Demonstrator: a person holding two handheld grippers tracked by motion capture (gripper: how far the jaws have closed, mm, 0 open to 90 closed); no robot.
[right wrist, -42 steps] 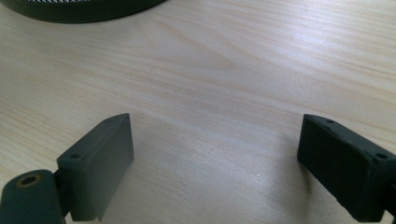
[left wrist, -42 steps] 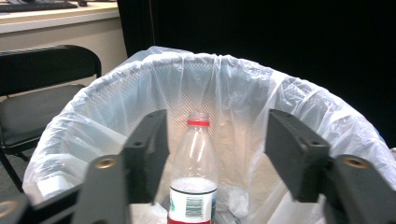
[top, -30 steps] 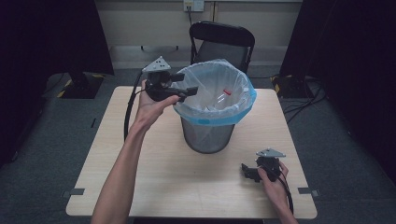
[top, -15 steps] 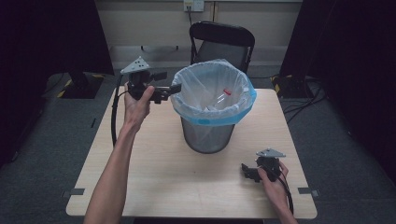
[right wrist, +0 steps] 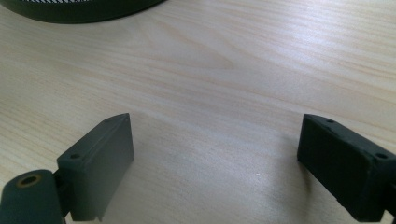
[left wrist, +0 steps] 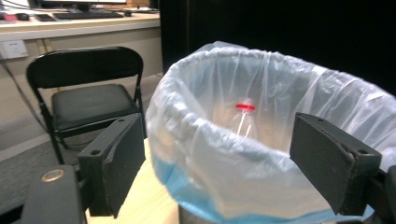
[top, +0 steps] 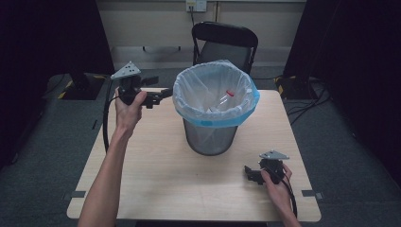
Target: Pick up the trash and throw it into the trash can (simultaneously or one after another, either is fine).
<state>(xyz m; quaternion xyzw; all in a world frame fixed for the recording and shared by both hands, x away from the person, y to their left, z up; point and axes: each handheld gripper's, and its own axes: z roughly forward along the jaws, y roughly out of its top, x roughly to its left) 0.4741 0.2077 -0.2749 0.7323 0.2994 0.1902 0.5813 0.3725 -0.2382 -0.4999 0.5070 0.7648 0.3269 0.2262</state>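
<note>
A mesh waste bin [top: 210,139] lined with a clear bag with a blue band [top: 215,90] stands mid-table. Inside it lies a clear bottle with a red cap [top: 229,93], whose cap [left wrist: 245,107] shows over the rim in the left gripper view. My left gripper [top: 160,96] hovers open just left of the bin's rim, pointing at it and apart from the liner [left wrist: 233,154]. In its own view the left gripper [left wrist: 217,140] holds nothing. My right gripper [top: 249,174] rests open near the table's front right; the right gripper [right wrist: 215,135] frames bare wood.
The wooden table [top: 156,165] carries the bin. A black folding chair [top: 224,42] stands behind the far edge. The bin's dark base [right wrist: 79,9] sits ahead of my right gripper. Dark curtains flank both sides, and cables lie on the floor at right [top: 307,94].
My left gripper has drawn back to the left, away from the bin's rim, staying open. The right gripper has not moved.
</note>
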